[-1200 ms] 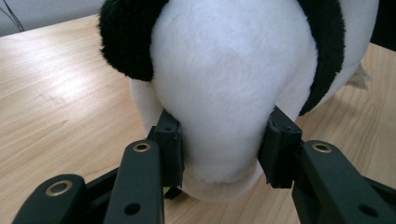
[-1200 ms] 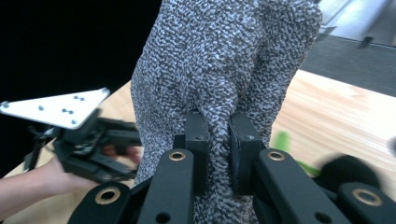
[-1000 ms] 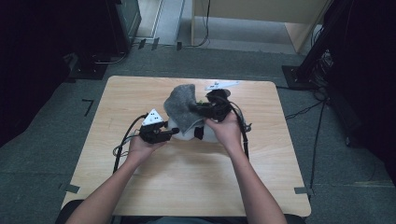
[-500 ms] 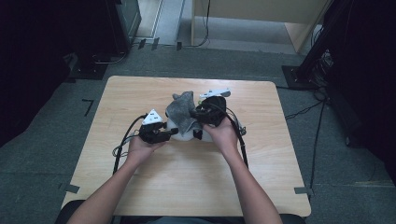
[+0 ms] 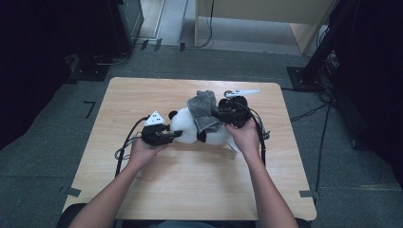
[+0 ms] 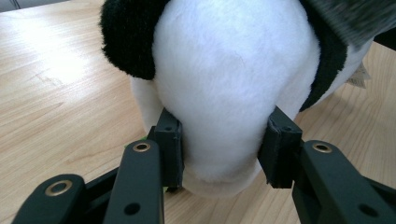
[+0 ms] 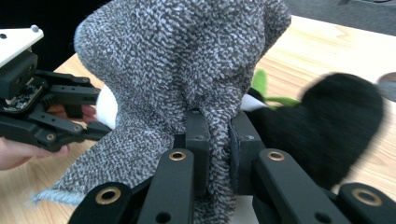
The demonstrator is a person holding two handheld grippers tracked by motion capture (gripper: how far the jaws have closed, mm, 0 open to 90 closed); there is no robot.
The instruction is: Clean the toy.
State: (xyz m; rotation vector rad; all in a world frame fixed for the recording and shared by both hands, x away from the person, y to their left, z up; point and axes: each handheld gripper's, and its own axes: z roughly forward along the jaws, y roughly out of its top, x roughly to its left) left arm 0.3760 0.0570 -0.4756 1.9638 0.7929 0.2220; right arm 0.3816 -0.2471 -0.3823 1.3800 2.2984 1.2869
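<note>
A white and black panda plush [image 5: 186,129] lies on the wooden table [image 5: 190,190]. My left gripper [image 5: 177,134] comes from the left and is shut on its white head [image 6: 224,70], the pads pressing into both sides. A grey knitted cloth [image 5: 203,109] is draped over the plush's middle. My right gripper [image 5: 219,114] is shut on a fold of this cloth [image 7: 177,56], pinched tight between the jaws of that right gripper [image 7: 218,135]. A black plush limb [image 7: 327,126] shows behind the cloth, and the left gripper [image 7: 42,116] is at the far left.
A cable [image 5: 124,147] trails from the left gripper over the table's left half. A white three-cornered plate [image 5: 242,92] sticks out behind the right gripper. Dark cabinets [image 5: 126,19] and a wooden unit [image 5: 266,19] stand on the floor beyond the table.
My right gripper has moved right with the grey cloth, baring more of the plush's white head and body. The left gripper has stayed put on the head.
</note>
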